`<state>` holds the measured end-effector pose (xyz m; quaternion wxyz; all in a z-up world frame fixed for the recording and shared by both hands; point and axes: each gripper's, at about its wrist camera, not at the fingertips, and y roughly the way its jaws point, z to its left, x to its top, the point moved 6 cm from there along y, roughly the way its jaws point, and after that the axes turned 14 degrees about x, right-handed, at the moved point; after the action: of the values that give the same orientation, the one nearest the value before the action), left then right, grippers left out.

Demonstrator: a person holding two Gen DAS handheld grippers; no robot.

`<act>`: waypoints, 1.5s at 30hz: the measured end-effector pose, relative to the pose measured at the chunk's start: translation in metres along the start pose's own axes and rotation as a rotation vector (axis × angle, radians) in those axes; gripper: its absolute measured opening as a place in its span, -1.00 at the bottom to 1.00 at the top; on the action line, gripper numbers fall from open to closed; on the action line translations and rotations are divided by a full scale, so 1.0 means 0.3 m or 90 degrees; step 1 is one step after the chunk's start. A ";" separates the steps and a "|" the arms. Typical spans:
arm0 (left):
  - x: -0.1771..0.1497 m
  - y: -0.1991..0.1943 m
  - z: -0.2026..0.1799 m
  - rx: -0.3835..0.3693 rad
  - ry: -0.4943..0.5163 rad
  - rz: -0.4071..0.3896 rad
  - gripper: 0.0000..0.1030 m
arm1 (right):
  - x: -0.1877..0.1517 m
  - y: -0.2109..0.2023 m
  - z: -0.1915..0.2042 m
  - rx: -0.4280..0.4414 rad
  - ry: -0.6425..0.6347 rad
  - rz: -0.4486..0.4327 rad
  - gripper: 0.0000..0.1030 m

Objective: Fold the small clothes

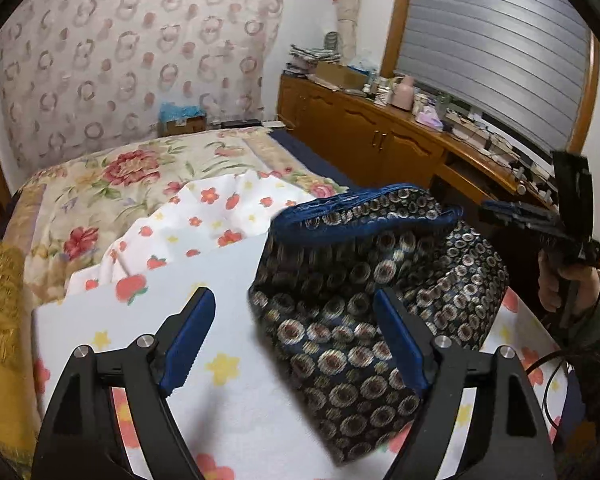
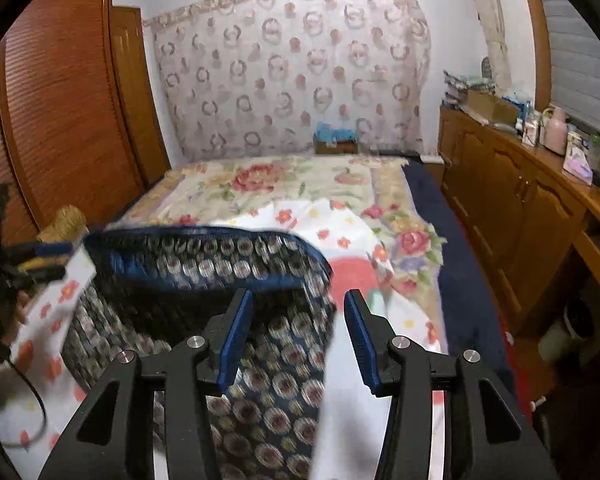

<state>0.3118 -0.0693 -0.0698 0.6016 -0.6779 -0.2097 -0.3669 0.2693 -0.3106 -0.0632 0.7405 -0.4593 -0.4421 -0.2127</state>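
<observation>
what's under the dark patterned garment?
The dark garment lies on a white flowered cloth, which spreads over the floral bedspread. Whatever sits directly beneath the garment is covered. Both grippers, left and right, are open and hold nothing.

Legible text, labels, brands, numbers, signs: none. Boxes and bottles on the wooden counter point(image 1: 384, 120) beside the bed point(image 2: 300, 184) are too small and blurred for any print on them to be read.

Even indoor light, fisheye-bent dark corners, motion blur on the patterned garment point(image 1: 372, 320).
</observation>
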 end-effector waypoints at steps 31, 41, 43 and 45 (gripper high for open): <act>-0.034 0.262 0.031 0.011 -0.046 0.115 0.59 | 0.096 0.079 -0.027 -0.014 0.029 0.055 -0.31; -0.043 0.281 0.019 -0.008 -0.057 0.126 0.59 | 0.036 0.121 -0.072 -0.008 0.065 0.095 0.13; -0.042 0.280 0.010 -0.017 -0.060 0.129 0.59 | 0.046 0.123 -0.072 0.000 0.066 0.096 0.13; -0.040 0.278 0.004 -0.024 -0.060 0.129 0.52 | 0.050 0.131 -0.072 0.013 0.068 0.101 0.13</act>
<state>0.3651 -0.0820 -0.1340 0.6122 -0.7234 -0.1611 -0.2756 0.3155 -0.3089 -0.0738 0.7823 -0.4730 -0.3664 -0.1733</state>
